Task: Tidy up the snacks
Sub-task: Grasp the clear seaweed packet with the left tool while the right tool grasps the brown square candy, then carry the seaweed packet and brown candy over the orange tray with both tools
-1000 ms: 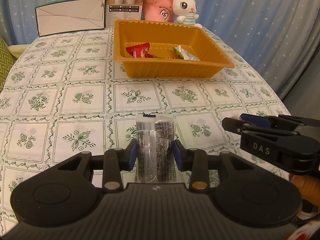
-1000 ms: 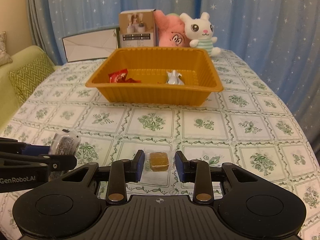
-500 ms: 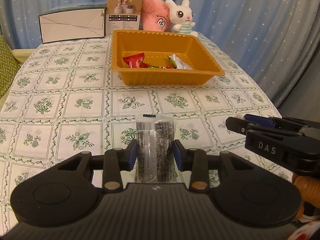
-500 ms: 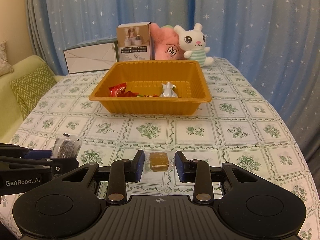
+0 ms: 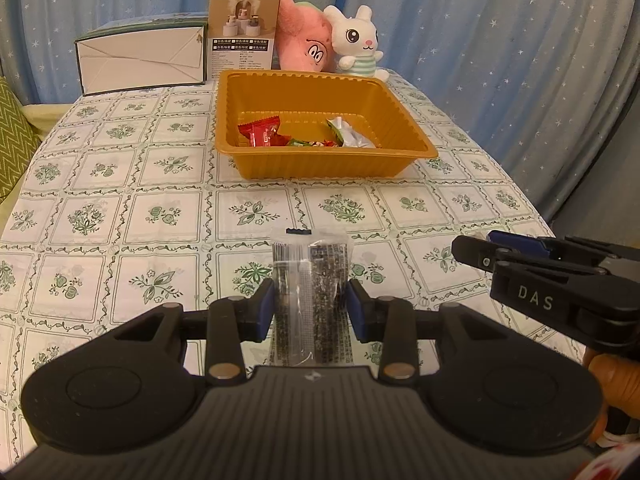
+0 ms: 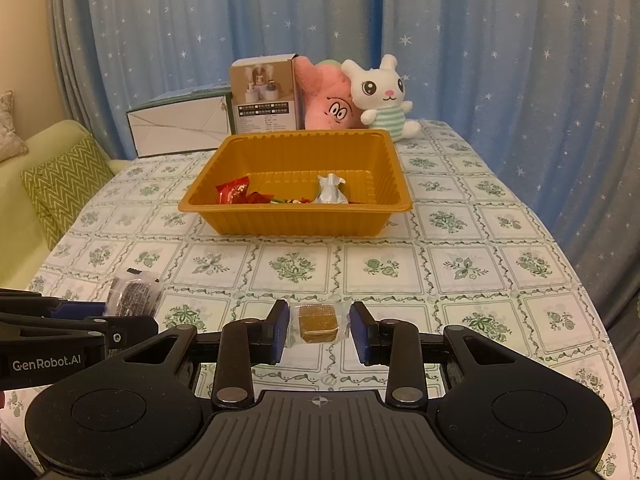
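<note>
Carry step: left gripper (image 5: 311, 307) jaws clamped on dark seaweed packet (image 5: 310, 280); right gripper (image 6: 319, 330) jaws pinching wrapped brown candy (image 6: 317, 322), both above worktop (image 6: 460, 240). Next: bring both over orange tray (image 6: 296, 222), release.

The lower end of the dark snack packet (image 5: 310, 300) is hidden behind the left gripper (image 5: 311, 304) body. The right gripper (image 5: 560, 276) is cut off by the picture's right edge. Print on the upright box (image 6: 264, 98) is too small to be read. Snacks in the orange tray (image 6: 296, 224) are partly hidden by its near wall. The pink plush (image 6: 326, 98) is partly covered by the box and the white rabbit toy (image 6: 380, 96).
</note>
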Demonstrator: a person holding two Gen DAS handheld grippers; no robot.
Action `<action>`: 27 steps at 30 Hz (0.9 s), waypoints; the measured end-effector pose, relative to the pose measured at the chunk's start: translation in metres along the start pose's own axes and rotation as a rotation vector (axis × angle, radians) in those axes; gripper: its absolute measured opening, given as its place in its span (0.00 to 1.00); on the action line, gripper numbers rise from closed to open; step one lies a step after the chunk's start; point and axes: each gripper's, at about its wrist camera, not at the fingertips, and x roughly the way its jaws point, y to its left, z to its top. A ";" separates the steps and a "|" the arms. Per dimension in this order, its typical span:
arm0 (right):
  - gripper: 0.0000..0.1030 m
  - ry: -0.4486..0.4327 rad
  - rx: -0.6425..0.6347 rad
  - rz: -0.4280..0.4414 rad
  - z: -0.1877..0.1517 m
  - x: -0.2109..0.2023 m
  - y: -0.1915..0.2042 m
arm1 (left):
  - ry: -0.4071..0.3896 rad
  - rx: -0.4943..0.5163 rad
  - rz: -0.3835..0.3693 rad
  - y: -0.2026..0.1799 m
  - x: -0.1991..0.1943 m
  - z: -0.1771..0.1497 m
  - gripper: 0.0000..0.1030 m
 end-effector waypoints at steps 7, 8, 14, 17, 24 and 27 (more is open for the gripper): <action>0.33 -0.009 0.006 0.005 0.011 0.001 -0.005 | -0.016 0.010 -0.015 -0.003 0.002 0.016 0.33; 0.33 -0.012 0.007 0.006 0.014 0.002 -0.006 | -0.019 0.011 -0.018 -0.003 0.003 0.019 0.33; 0.33 -0.031 0.016 0.015 0.037 0.009 -0.015 | -0.043 0.026 -0.024 -0.006 0.010 0.045 0.33; 0.33 -0.040 0.015 0.021 0.050 0.014 -0.018 | -0.051 0.029 -0.033 -0.008 0.016 0.059 0.33; 0.33 -0.055 0.012 0.034 0.078 0.033 -0.023 | -0.064 0.043 -0.048 -0.011 0.033 0.087 0.33; 0.33 -0.058 0.015 0.040 0.090 0.044 -0.025 | -0.065 0.049 -0.056 -0.011 0.042 0.098 0.33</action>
